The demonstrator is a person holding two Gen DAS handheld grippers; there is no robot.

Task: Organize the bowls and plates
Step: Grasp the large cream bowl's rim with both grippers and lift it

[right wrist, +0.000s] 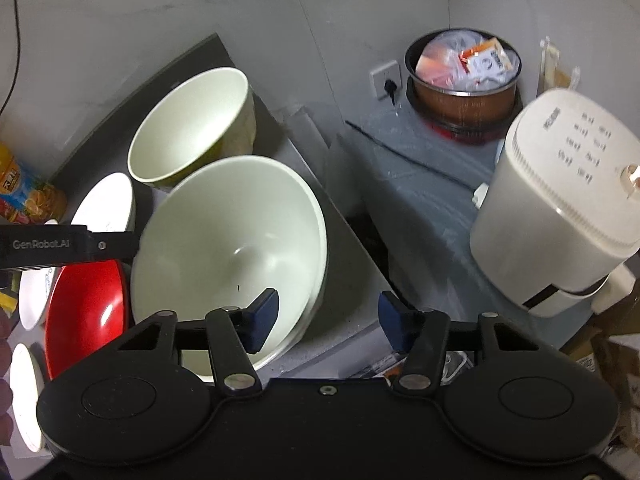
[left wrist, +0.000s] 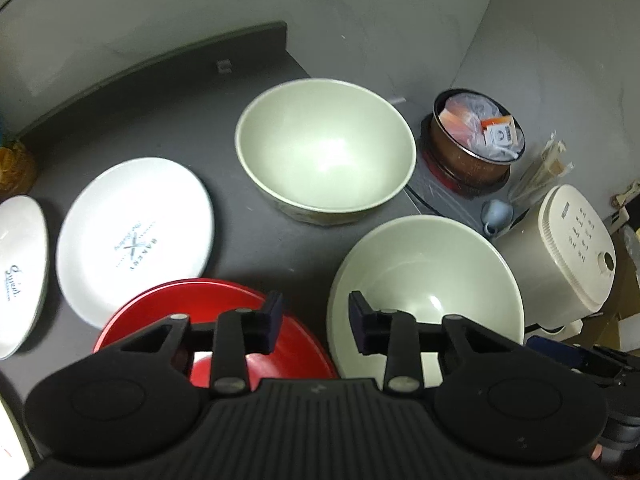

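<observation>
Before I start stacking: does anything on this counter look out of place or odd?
Mostly tidy, nothing spilled or broken. One oddity: the brown pot beside the rice cooker is stuffed with plastic-wrapped packets instead of food. The near pale bowl sits close to the counter's right edge.

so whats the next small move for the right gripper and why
Probably ease the right gripper down and close on the near rim of the wide pale green bowl. It is open and empty, with its left finger over the bowl and its right finger outside the rim.
</observation>
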